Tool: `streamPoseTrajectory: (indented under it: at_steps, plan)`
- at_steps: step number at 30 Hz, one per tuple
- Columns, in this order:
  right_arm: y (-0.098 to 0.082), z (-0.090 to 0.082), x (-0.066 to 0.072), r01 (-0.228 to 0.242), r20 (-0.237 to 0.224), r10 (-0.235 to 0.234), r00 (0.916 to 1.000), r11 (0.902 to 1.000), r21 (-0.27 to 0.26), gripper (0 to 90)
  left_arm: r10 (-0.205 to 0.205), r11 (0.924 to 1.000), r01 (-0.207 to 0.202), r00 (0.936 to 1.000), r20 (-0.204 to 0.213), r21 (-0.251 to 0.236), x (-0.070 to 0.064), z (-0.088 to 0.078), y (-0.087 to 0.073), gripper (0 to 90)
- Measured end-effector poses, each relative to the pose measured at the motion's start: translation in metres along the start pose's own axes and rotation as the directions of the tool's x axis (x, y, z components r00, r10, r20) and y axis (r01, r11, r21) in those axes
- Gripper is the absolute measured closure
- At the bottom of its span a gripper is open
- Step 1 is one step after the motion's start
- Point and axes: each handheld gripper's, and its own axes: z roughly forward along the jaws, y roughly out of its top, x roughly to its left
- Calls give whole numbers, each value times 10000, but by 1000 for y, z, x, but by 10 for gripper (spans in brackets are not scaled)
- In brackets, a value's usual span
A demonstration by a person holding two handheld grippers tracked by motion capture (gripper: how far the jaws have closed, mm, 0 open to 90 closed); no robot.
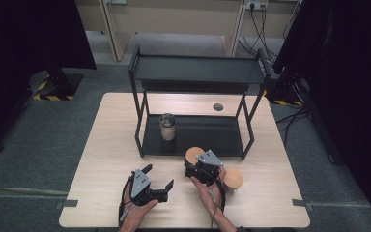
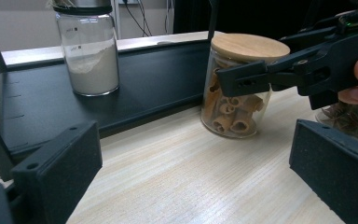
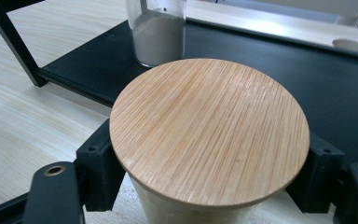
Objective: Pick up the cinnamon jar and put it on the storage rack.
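Note:
A glass jar of pasta tubes [image 2: 233, 102] with a round wooden lid [image 3: 209, 130] stands on the table just in front of the black rack's lower shelf [image 1: 207, 137]. My right gripper [image 1: 193, 167] is shut on this jar below the lid, one jaw on each side of the glass, as the right gripper view [image 3: 209, 186] shows. Left of it, my left gripper [image 1: 158, 177] hovers low over the table with its jaws wide apart and nothing between them [image 2: 196, 186].
A dark-lidded jar of white powder [image 1: 167, 126] stands on the lower shelf at the left. A second wooden-lidded jar [image 1: 233, 180] sits on the table right of my right hand. The rack's top shelf [image 1: 198, 70] overhangs the lower one. A round cable hole [image 1: 218, 107] lies behind.

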Motion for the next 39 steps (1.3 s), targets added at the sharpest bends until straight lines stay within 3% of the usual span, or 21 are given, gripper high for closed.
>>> streamPoseTrajectory:
  at_steps: [16,39]
  plan:
    - [13,-6,-10,102,-832,-116,9965,9998,-176,259,7,10000,-7,10000,-9,0,0,0,0,19]
    - [33,3,-10,237,-743,-264,9969,9990,-368,260,8,10000,-8,10000,-8,0,0,0,0,19]
